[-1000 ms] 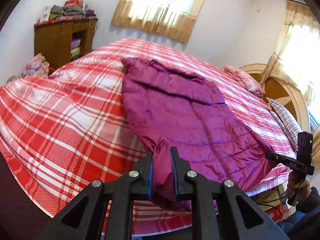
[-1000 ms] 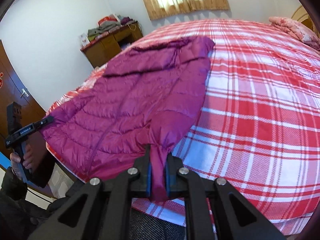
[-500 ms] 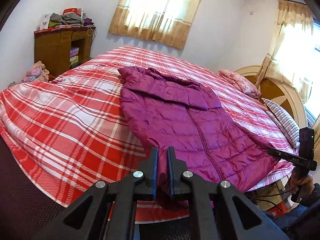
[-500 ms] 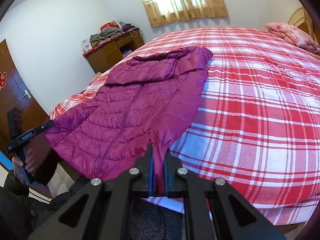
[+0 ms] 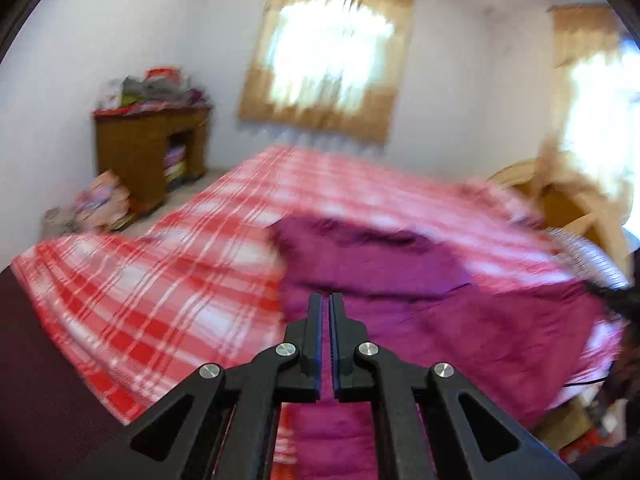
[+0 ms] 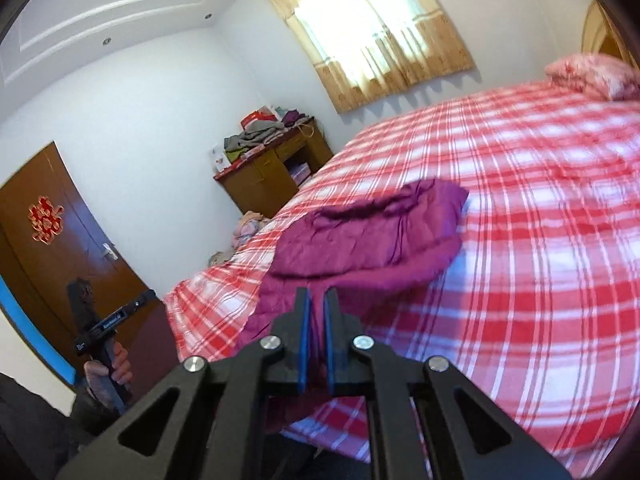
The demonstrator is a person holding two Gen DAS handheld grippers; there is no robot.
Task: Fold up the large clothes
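Left black two-finger gripper [image 5: 325, 300] pinched to a thin slit on the near hem of the puffy quilted magenta jacket [image 5: 440, 320], fabric showing between the fingers lower down. Right black gripper with blue pads [image 6: 315, 294] likewise clamped narrow on the same jacket [image 6: 372, 232], purple cloth bunched below its fingers. Jacket spread over the near edge of the red-and-white plaid bedspread [image 6: 540, 260], upper part folded back on itself, left view badly blurred

Black tongs [image 6: 315, 300], silver screws, blue pads [image 6: 305, 320]; bare-skinned hand [image 6: 116, 368].
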